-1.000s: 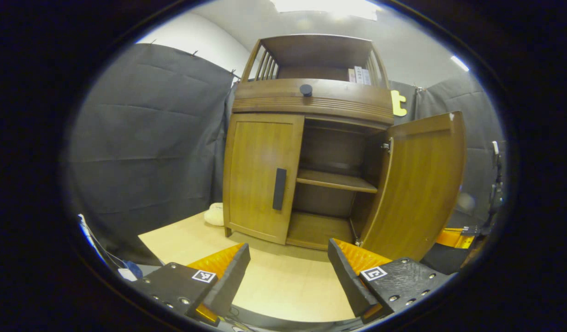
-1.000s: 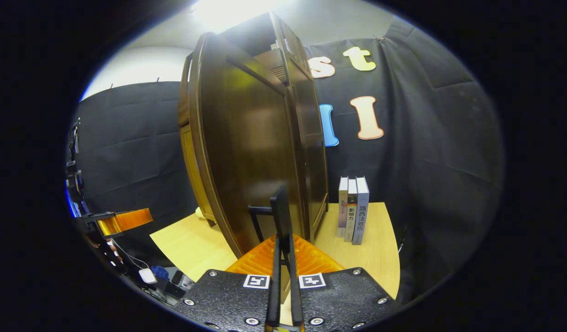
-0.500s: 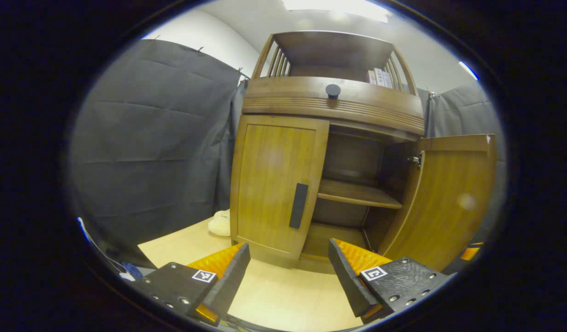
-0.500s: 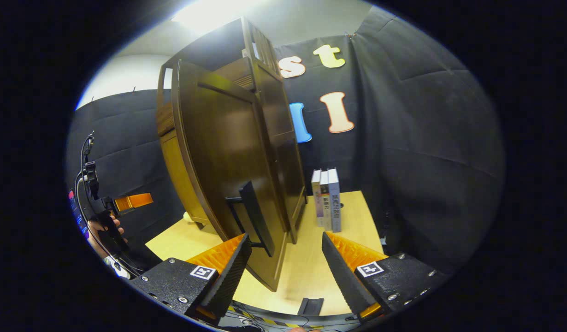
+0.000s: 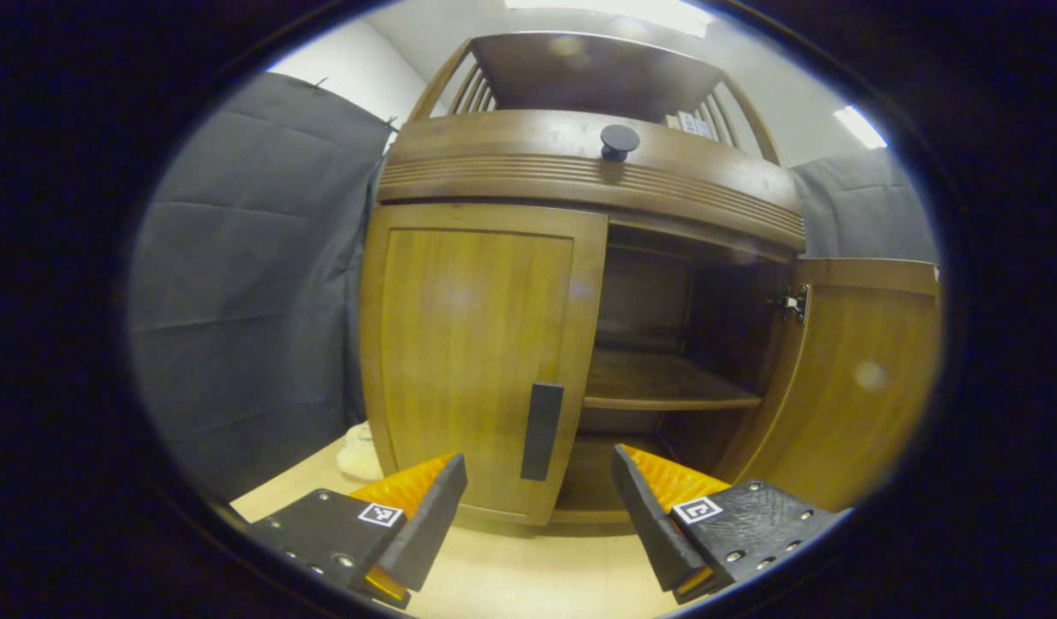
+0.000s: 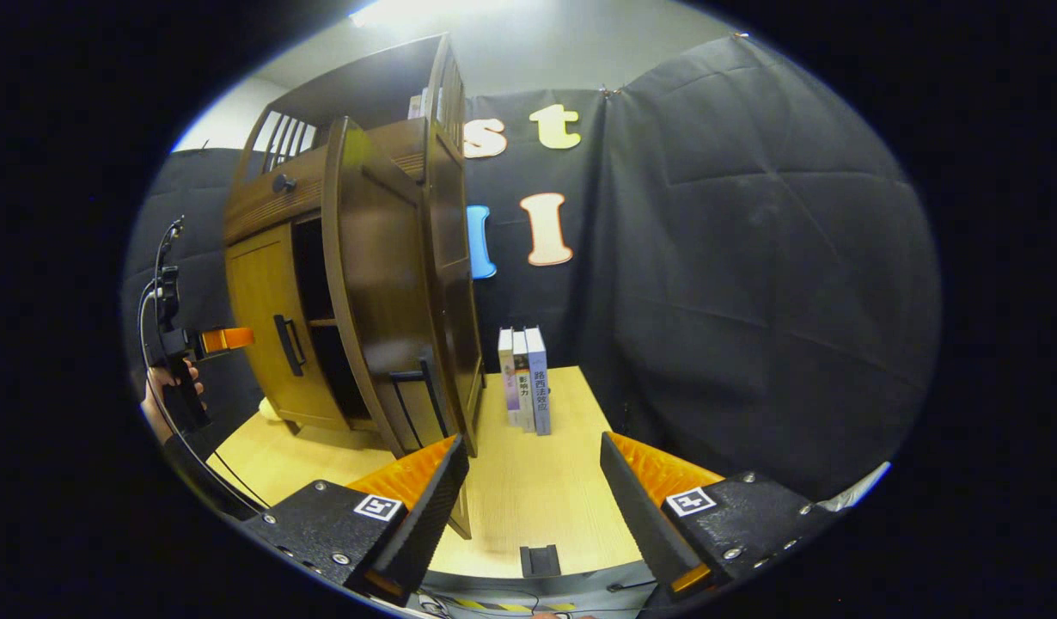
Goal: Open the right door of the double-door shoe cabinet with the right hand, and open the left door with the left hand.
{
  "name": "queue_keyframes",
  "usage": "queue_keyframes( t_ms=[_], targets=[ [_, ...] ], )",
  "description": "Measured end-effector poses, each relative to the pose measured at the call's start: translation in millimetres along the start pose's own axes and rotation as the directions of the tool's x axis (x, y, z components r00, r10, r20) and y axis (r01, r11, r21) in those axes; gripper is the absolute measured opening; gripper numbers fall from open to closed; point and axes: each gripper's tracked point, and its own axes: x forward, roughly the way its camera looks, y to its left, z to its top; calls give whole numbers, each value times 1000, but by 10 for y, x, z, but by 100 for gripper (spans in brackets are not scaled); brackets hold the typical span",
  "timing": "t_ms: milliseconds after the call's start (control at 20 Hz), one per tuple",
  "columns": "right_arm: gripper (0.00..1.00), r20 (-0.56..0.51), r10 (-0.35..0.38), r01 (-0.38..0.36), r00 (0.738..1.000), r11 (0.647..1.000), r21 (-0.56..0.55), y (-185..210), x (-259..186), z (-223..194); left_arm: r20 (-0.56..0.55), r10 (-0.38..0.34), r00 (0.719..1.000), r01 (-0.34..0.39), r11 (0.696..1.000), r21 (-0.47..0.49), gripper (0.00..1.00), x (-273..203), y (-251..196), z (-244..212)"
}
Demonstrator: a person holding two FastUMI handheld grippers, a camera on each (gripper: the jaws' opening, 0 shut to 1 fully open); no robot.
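Left gripper [image 5: 539, 507] wide open, holding nothing, near the shut left door [image 5: 481, 361] and its handle [image 5: 541, 432]. Right gripper [image 6: 533, 494] also spread wide and empty, right door [image 6: 382, 292] swung open, lower corner hidden behind 1 finger [image 6: 430, 499]. Cabinet floor too dark to make out.

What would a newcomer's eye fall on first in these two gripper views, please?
Probably the wooden shoe cabinet, with its right door swung wide open, baring the inner shelf, while the left door is shut flat, its dark handle untouched. The left gripper faces that handle with open jaws. In the right gripper view, three books stand upright on the table beside the cabinet, beyond the open right gripper.
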Motion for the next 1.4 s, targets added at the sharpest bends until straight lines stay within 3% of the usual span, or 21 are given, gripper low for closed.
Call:
queue_keyframes(
  t_ms=[250, 350, 400, 500, 700, 750, 850, 900, 950, 1150, 1400],
  targets=[
    [95, 41, -163, 158, 986, 983, 92, 330, -439, 35, -40, -81, 996, 81, 997, -6, 100, 633, 61, -143],
    [91, 42, -221, 216, 974, 970, 108, 377, -526, -31, -51, -108, 993, 108, 994, -1, 100, 806, 61, -218],
    [95, 41, -250, 244, 967, 963, 111, 408, -572, -60, -54, -121, 991, 121, 993, 1, 100, 894, 63, -249],
    [95, 43, -294, 287, 955, 950, 123, 482, -664, -116, -63, -155, 986, 154, 988, -10, 100, 1018, 26, -292],
    [95, 53, -350, 338, 935, 928, 158, 686, -836, -157, -77, -216, 973, 214, 976, -33, 74, 1147, -87, -340],
    [95, 71, -359, 344, 931, 924, 164, 747, -841, -116, -63, -218, 974, 217, 976, -29, 80, 1159, -98, -315],
    [91, 87, -376, 360, 923, 920, 154, 821, -817, -127, -53, -207, 977, 207, 978, -17, 46, 1194, -112, -281],
    [95, 88, -373, 358, 924, 922, 146, 872, -792, -156, -47, -201, 979, 200, 980, -12, 44, 1144, -87, -248],
    [92, 89, -358, 344, 930, 928, 143, 935, -746, -176, -44, -191, 981, 191, 982, -6, 42, 1232, -111, -276],
    [95, 88, -277, 265, 957, 955, 135, 1137, -602, -176, -31, -147, 989, 148, 989, 26, 32, 1198, -89, -262],
    [92, 90, -201, 191, 975, 975, 114, 1373, -462, -167, -27, -170, 985, 170, 985, 27, 24, 1143, -92, -264]
  ],
)
